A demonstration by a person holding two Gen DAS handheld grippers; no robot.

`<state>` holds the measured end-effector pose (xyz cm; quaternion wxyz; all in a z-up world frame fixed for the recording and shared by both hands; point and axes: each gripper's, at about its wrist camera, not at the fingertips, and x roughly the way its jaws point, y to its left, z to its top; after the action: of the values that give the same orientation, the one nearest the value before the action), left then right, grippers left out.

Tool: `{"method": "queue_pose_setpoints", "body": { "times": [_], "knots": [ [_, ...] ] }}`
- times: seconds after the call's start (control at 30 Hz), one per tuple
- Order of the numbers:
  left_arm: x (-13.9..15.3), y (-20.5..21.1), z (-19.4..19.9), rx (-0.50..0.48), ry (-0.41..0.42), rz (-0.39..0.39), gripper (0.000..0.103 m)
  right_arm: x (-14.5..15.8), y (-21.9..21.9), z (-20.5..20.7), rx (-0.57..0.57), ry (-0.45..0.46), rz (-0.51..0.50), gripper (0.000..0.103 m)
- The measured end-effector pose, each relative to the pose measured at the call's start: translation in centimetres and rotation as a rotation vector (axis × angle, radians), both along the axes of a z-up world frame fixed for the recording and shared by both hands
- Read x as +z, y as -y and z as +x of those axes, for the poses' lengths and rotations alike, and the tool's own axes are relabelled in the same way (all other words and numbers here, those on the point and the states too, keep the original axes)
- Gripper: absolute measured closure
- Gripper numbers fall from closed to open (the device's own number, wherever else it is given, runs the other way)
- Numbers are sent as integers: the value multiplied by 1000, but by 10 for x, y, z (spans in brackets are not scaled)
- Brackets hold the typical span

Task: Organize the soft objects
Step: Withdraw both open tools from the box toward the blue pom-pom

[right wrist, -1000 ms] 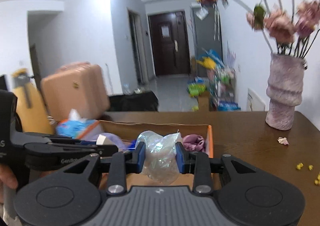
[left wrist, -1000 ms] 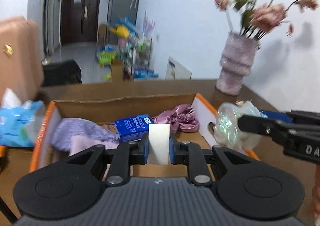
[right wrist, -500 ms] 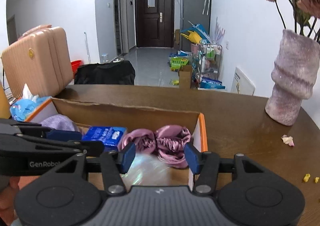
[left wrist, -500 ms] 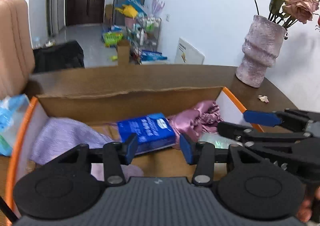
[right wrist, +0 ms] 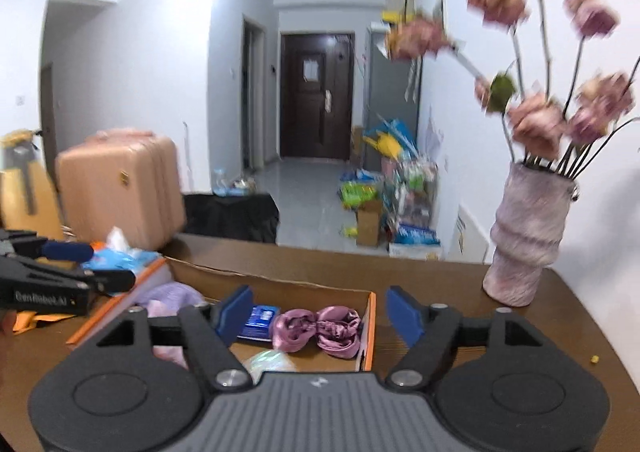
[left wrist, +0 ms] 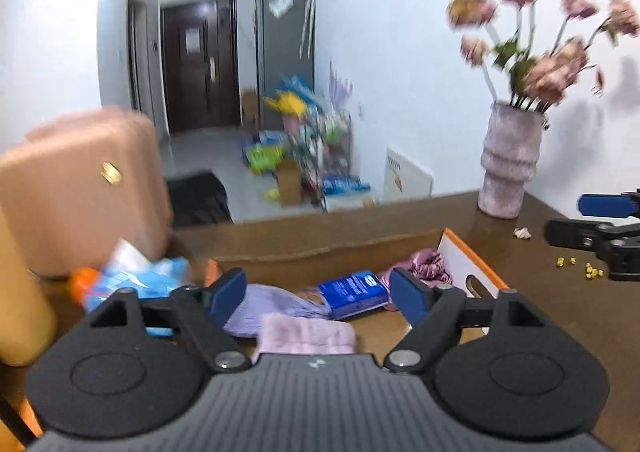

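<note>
An open cardboard box (left wrist: 472,260) with orange-edged flaps sits on the brown table. In it lie a blue tissue pack (left wrist: 354,292), a mauve satin scrunchie (left wrist: 424,264), a lilac cloth (left wrist: 268,306) and a pink fuzzy cloth (left wrist: 308,336). The right wrist view shows the box (right wrist: 371,328), the tissue pack (right wrist: 260,320), the scrunchie (right wrist: 316,332) and a clear plastic bag (right wrist: 266,364). My left gripper (left wrist: 318,292) is open and empty above the box. My right gripper (right wrist: 318,312) is open and empty above the box's right end.
A pink vase of flowers (left wrist: 508,167) stands on the table at the right, also in the right wrist view (right wrist: 524,236). A blue tissue bag (left wrist: 136,276) lies left of the box. A pink suitcase (left wrist: 80,187) stands beyond the table. Small crumbs (left wrist: 576,266) lie right of the box.
Both grippers let go: the white piece left the left gripper and the plastic bag left the right one, now lying in the box. Both have since opened wider and lifted up and back.
</note>
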<state>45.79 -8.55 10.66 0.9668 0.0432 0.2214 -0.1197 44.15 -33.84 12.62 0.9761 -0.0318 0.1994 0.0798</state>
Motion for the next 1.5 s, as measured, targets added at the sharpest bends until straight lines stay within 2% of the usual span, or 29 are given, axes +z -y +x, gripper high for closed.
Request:
{"method": "queue_pose_setpoints", "body": {
  "times": [0.07, 0.13, 0.27, 0.4, 0.57, 0.73, 0.83, 0.97, 1.13, 1.3, 1.37, 1.5],
  "knots": [
    [10, -10, -35, 5, 65, -5, 11, 5, 0, -35, 22, 44, 2, 20],
    [13, -17, -70, 5, 113, -3, 10, 7, -2, -70, 37, 79, -1, 19],
    [-1, -29, -143, -12, 176, 20, 6, -3, -11, -132, 74, 151, -46, 13],
    [-30, -39, -198, -5, 157, 48, 6, -25, -21, -192, 114, 187, -74, 13],
    [-58, -46, -252, 58, 151, 70, 6, -53, -36, -253, 217, 223, -77, 13],
    [-73, -60, -292, 80, 102, 10, 5, -77, -45, -288, 216, 165, -57, 13],
    [-82, -70, -305, 98, 67, -17, 5, -94, -49, -299, 229, 115, -20, 13],
    [-87, -75, -307, 121, 46, -6, 5, -116, -63, -307, 238, 38, -26, 15],
    [-87, -79, -305, 110, 46, -19, 5, -120, -77, -312, 261, 46, -24, 15],
    [-93, -79, -290, 116, 22, -17, 5, -124, -83, -285, 279, -16, 73, 17],
    [-93, -81, -279, 124, 18, -18, 5, -125, -86, -267, 275, -51, 106, 23],
    [-93, -86, -255, 149, 8, -31, 5, -131, -83, -219, 250, -128, 264, 25]
  ]
}}
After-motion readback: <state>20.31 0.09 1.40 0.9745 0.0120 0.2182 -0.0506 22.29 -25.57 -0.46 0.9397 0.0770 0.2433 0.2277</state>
